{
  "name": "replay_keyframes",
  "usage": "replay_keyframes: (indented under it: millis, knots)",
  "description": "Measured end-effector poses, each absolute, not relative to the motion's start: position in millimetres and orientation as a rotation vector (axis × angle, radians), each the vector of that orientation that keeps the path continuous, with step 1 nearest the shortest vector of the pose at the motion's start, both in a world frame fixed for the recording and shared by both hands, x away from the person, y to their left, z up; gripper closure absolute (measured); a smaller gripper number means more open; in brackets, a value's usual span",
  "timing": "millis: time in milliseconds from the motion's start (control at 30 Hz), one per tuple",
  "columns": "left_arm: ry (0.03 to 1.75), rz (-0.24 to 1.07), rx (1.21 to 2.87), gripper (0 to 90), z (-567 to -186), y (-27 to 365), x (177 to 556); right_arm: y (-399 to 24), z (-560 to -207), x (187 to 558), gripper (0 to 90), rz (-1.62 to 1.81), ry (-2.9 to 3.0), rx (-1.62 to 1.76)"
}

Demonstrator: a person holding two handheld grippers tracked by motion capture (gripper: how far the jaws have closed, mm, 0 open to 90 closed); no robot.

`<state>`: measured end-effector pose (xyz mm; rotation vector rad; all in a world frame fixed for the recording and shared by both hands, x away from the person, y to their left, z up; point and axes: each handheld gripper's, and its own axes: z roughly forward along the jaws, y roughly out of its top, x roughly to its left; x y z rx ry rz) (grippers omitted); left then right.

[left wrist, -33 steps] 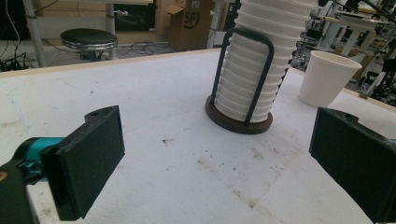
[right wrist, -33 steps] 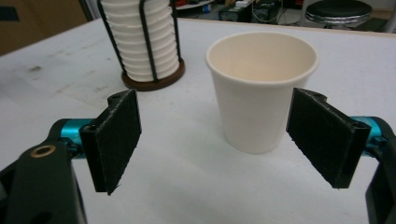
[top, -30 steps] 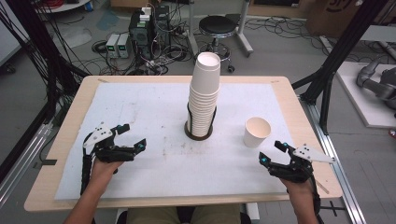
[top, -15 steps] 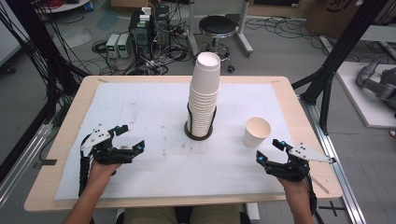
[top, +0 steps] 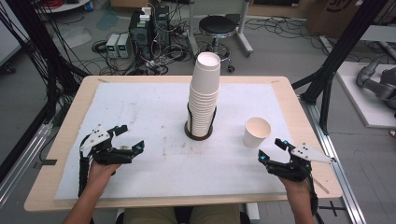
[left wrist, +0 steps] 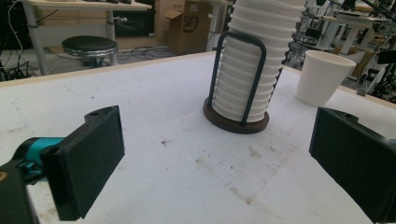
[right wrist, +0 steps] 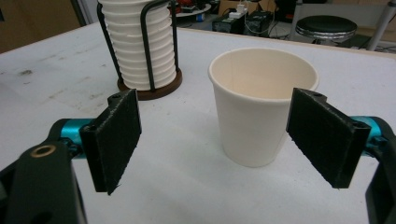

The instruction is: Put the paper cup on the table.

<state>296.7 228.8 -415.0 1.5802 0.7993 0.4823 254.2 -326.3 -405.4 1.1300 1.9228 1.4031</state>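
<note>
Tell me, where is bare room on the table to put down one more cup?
The white mat is free between the left gripper and the cup stack. It is crowded on the right, where the single paper cup stands before the right gripper.

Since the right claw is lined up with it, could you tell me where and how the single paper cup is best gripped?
Grip the paper cup across its side wall, about mid-height, coming in level from the person's side. It stands upright, mouth up, apart from the cup stack, and the open right claw already has a jaw on either side of it. The thin wall will likely dent, so close gently.
</note>
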Motion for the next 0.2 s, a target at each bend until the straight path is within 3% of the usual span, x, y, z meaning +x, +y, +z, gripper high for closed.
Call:
replay_keyframes:
  millis: [200]
  knots:
    - [0.811,0.484,1.582,3.3,-416.7,229.8,298.9,-328.4,-407.7,257.3,18.6,1.399,1.928,1.124]
